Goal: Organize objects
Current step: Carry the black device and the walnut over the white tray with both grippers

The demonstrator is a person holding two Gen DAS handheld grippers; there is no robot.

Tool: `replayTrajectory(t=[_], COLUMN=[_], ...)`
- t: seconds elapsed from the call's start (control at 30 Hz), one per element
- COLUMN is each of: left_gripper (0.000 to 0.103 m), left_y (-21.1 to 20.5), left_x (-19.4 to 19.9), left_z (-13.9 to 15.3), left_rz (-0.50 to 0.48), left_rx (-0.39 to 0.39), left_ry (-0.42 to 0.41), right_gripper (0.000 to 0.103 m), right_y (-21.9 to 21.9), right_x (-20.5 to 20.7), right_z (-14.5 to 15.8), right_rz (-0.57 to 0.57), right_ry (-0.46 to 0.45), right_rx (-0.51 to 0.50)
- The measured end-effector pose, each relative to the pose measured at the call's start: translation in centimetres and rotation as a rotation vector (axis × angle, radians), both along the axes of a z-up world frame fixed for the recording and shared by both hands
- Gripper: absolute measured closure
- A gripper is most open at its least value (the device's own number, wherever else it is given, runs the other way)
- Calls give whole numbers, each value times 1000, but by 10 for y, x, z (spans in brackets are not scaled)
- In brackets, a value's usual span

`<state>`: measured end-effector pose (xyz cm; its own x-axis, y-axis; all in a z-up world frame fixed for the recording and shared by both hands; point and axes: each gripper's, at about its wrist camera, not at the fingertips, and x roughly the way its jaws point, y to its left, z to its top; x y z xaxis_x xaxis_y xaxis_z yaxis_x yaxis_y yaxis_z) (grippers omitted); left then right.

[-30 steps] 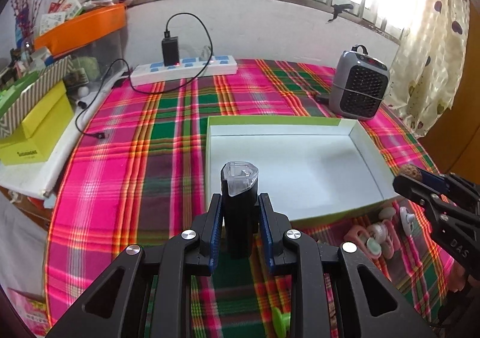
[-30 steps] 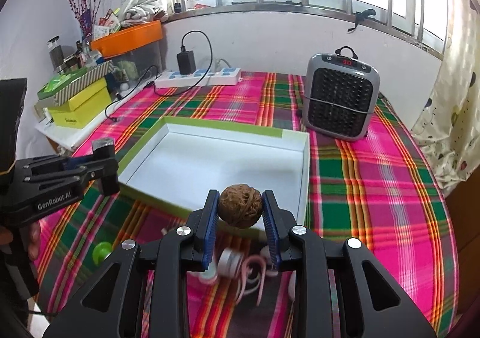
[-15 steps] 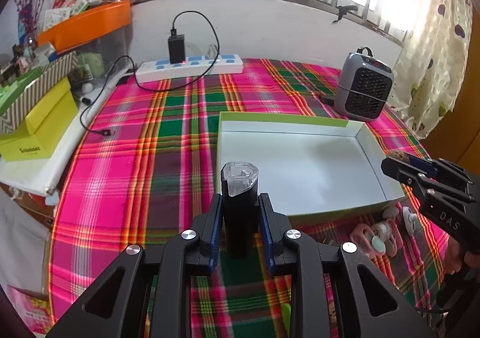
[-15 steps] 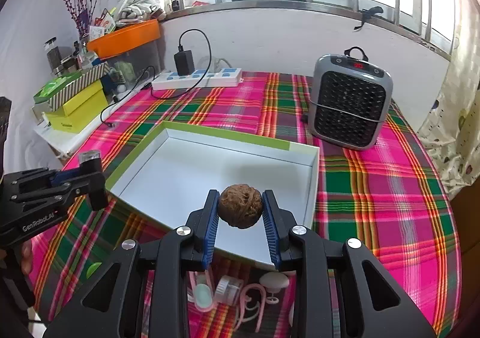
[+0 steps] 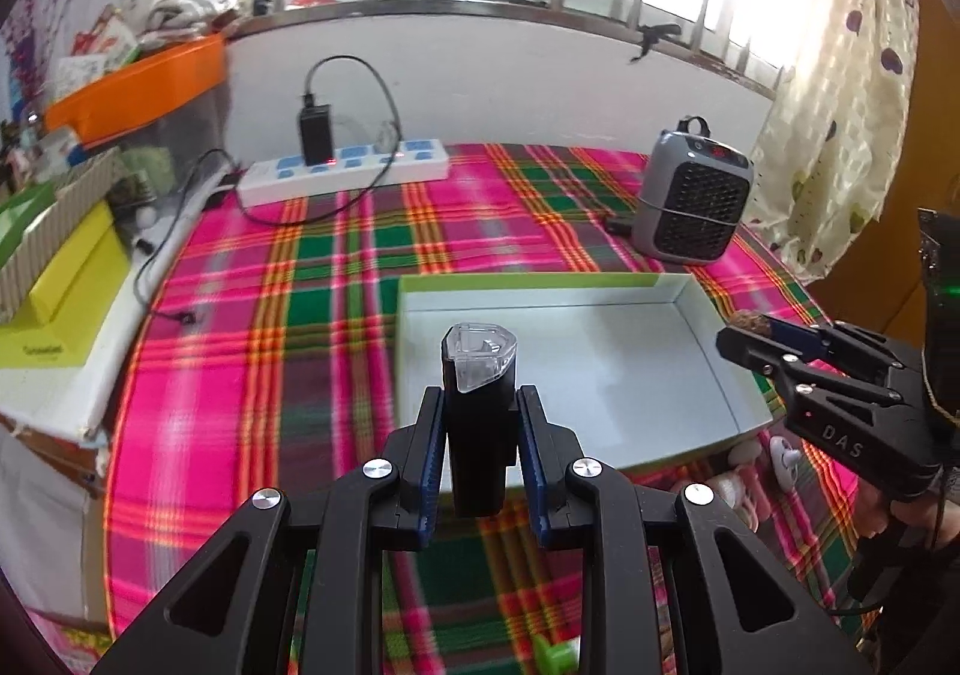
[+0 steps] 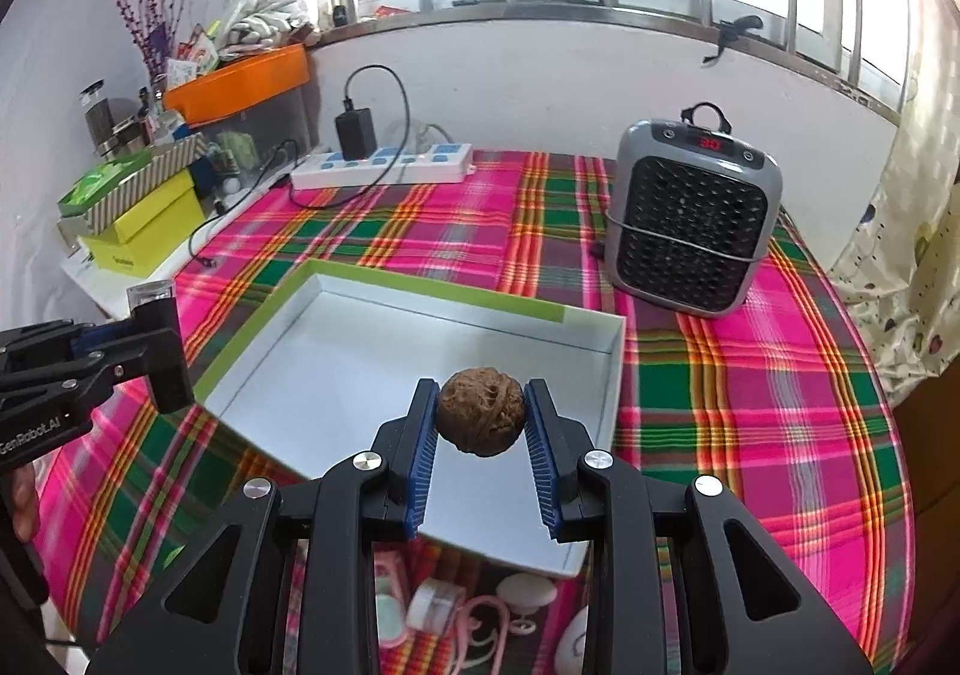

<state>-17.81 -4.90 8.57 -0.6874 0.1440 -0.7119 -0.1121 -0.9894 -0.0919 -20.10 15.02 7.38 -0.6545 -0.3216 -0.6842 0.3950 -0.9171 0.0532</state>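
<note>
My left gripper [image 5: 480, 405] is shut on a black bottle with a clear cap [image 5: 479, 411], held upright just before the near left corner of the box [image 5: 672, 315]. The box is shallow, white inside with green outer walls, and nothing lies in it. My right gripper [image 6: 480, 411] is shut on a brown wrinkled walnut [image 6: 480, 412] above the box's near right part [image 6: 612, 375]. Each gripper shows in the other's view: the right gripper [image 5: 744, 330] at the box's right wall, the left gripper [image 6: 150, 333] at its left corner.
Several small pink and white items [image 6: 456, 609] lie on the plaid tablecloth [image 6: 750, 435] in front of the box. A grey heater [image 6: 690, 231] stands behind it on the right, a power strip [image 6: 384, 168] by the wall, stacked boxes [image 6: 144, 231] at the left edge.
Both grippers have come closer to the box. The walnut now hangs over the box's inside instead of before its near wall. The bottle has risen slightly toward the box's left corner.
</note>
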Motion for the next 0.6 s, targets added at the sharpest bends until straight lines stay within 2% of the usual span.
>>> replayTrajectory(t=[0.23, 0.6], left_gripper=[82, 82], left_y=[13, 24], left_x=[-29, -63], left_z=[-13, -41], left_rz=[-43, -58], left_rx=[0, -23], left_ry=[-49, -122], right_gripper=[73, 73], right_y=[3, -1], right_x=[-23, -50], right_z=[-10, -30], right_rz=[-20, -21], right_ry=[-34, -90], right_rx=[25, 58])
